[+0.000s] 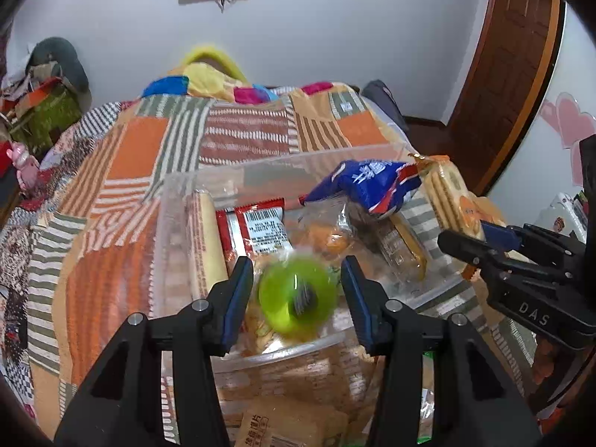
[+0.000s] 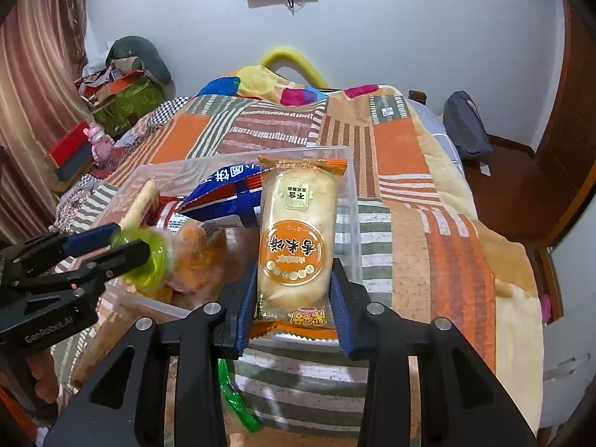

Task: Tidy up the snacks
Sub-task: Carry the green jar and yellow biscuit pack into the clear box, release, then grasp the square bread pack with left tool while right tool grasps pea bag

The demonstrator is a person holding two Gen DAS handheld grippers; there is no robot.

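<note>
A clear plastic bin [image 1: 178, 201] lies on the patchwork bed and holds several snack packs: a red packet [image 1: 257, 227], a blue bag [image 1: 372, 186], a long cream pack [image 1: 206, 238]. My left gripper [image 1: 296, 279] is open above the bin's near end; a blurred green snack [image 1: 296, 296] hangs between its fingers, apart from both pads. My right gripper [image 2: 294, 298] is shut on an orange rice cracker pack [image 2: 294, 238], held over the bin's right side [image 2: 354, 223]. The green snack [image 2: 149, 260] and left gripper [image 2: 111, 246] show in the right wrist view.
More snack packs lie below the left gripper: a tan cracker pack [image 1: 283, 428] and a green wrapper [image 2: 234, 391]. The bed's quilt [image 2: 409, 171] stretches away. A dark bag [image 2: 465, 126] sits at the bed's far right. Clutter [image 2: 123, 85] is piled far left.
</note>
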